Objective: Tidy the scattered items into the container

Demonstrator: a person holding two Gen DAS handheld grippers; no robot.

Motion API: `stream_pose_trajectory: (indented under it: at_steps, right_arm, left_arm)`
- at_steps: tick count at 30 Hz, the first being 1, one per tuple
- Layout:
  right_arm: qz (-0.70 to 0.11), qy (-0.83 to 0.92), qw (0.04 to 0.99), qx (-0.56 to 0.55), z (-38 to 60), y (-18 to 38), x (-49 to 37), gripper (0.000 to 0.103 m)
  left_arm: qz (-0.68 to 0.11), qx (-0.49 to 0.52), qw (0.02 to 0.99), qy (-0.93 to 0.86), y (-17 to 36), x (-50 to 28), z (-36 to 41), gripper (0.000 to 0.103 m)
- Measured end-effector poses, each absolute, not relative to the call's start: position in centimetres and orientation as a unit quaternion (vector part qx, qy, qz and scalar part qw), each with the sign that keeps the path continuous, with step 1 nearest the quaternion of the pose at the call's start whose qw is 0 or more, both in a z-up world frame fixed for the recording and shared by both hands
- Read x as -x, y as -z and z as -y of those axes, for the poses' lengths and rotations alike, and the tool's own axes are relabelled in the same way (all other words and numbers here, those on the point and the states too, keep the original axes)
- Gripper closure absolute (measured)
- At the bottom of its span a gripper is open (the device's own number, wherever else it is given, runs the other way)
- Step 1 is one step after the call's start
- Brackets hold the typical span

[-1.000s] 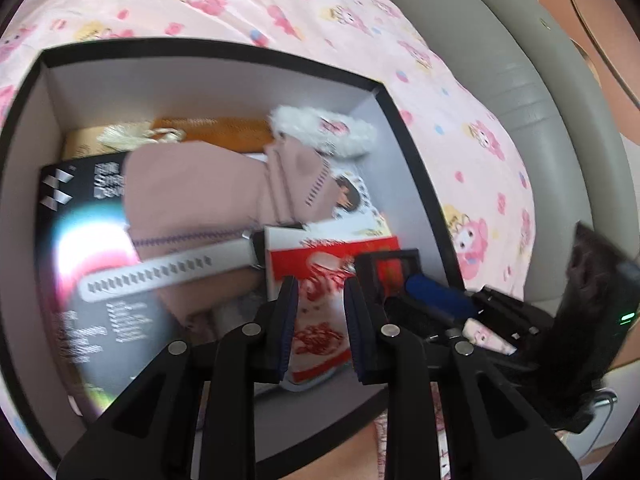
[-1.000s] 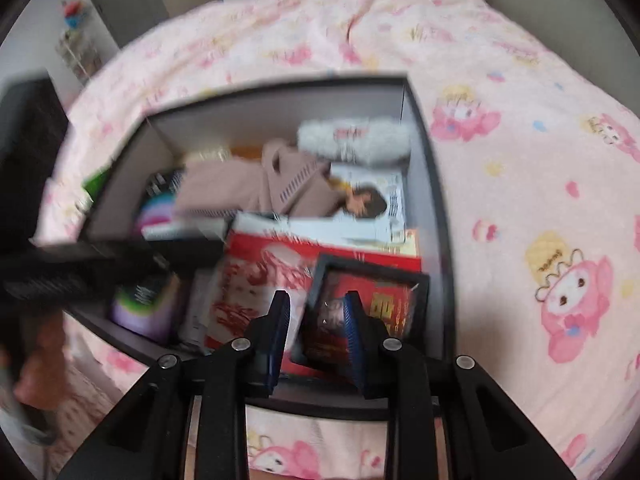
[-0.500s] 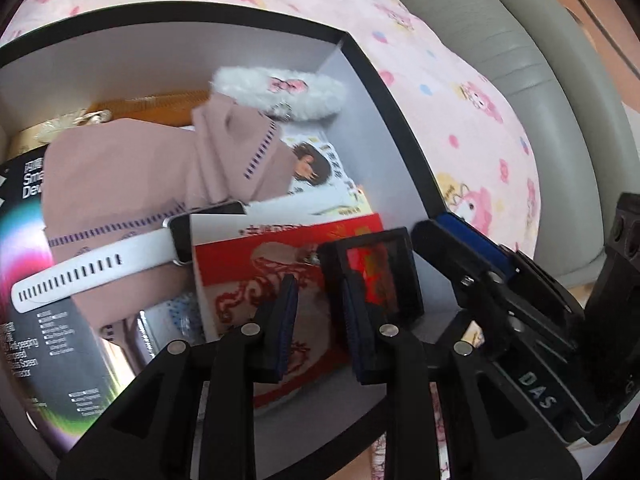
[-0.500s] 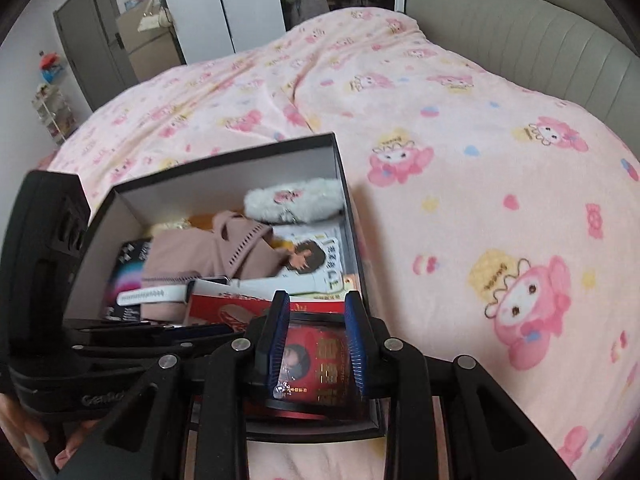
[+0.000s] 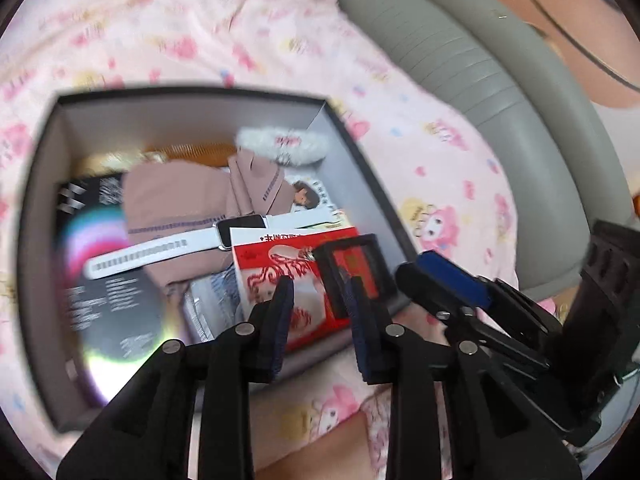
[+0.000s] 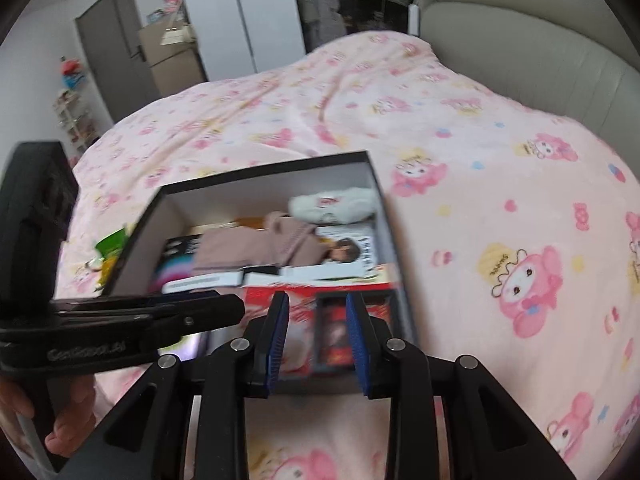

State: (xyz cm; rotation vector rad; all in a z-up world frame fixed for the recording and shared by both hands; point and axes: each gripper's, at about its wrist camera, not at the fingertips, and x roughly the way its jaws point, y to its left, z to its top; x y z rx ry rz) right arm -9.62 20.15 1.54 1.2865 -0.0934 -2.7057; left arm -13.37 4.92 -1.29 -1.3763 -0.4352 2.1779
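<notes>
A black box with grey inner walls [image 5: 352, 148] [image 6: 384, 208] lies on the pink bed. Inside lie a pink cloth [image 5: 188, 196] [image 6: 256, 244], a white watch [image 5: 168, 248], a white fluffy piece [image 5: 284, 146] [image 6: 336, 204], a red packet [image 5: 280, 264] [image 6: 304, 300], a small black-framed red case [image 5: 354, 260] [image 6: 336, 328], a black printed box [image 5: 100, 280] and a picture card [image 6: 348, 252]. My left gripper [image 5: 320, 304] is open and empty, just in front of the box's near edge. My right gripper [image 6: 316, 320] is open and empty, also at the near edge.
The pink cartoon-print blanket [image 6: 500, 208] covers the bed around the box. A grey padded headboard [image 5: 480, 92] [image 6: 540, 40] runs along the right. A green item [image 6: 110, 246] lies on the blanket left of the box. A door and cabinets [image 6: 132, 40] stand beyond the bed.
Both grippers have drawn back and up from the box, so the whole box and more bed now show. Both stay open and empty. The box contents have not moved.
</notes>
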Motion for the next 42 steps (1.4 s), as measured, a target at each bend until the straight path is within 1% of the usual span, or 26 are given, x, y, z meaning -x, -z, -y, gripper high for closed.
stream_pose_trajectory:
  at_steps: [3,4,5,9,12,19,24,28,31,36,42]
  right_arm:
    - [0.032,0.901,0.084,-0.425,-18.6,-2.5,7.8,0.077]
    - [0.036,0.9,0.092,-0.424,-18.2,-2.8,7.3,0.077]
    - [0.037,0.9,0.1,-0.424,-17.6,-3.1,6.9,0.077]
    - [0.015,0.902,0.125,-0.412,-15.0,-4.2,5.2,0.077]
    - [0.005,0.898,0.155,-0.412,-12.5,-5.0,4.6,0.076]
    - [-0.026,0.883,0.224,-0.412,-4.8,-5.6,5.3,0.075]
    - [-0.037,0.854,0.28,-0.436,1.1,-4.7,6.7,0.071]
    - [-0.059,0.835,0.3,-0.458,6.0,-2.9,8.5,0.07]
    - [-0.049,0.812,0.303,-0.496,8.5,-0.6,10.7,0.07]
    - [-0.026,0.796,0.274,-0.539,10.4,3.2,14.5,0.07]
    - [-0.039,0.779,0.249,-0.574,12.9,7.6,18.8,0.07]
  left_arm:
    - [0.15,0.477,0.255,-0.828,-1.1,10.7,-3.6,0.069]
    - [0.145,0.474,0.257,-0.83,-1.6,10.0,-3.3,0.063]
    - [0.137,0.472,0.257,-0.832,-2.2,9.3,-2.8,0.061]
    - [0.119,0.463,0.241,-0.845,-4.1,7.1,0.0,0.06]
    - [0.113,0.458,0.225,-0.853,-5.2,5.7,2.0,0.057]
    - [0.127,0.448,0.136,-0.874,-5.8,2.4,10.9,0.056]
    - [0.156,0.461,0.063,-0.871,-3.9,1.3,19.0,0.055]
    - [0.168,0.471,0.046,-0.865,-1.5,1.5,23.4,0.055]
    - [0.187,0.481,0.037,-0.856,0.9,2.5,25.8,0.055]
    - [0.243,0.493,0.054,-0.833,5.6,5.6,28.9,0.055]
    - [0.328,0.515,0.101,-0.785,10.4,11.6,32.0,0.055]
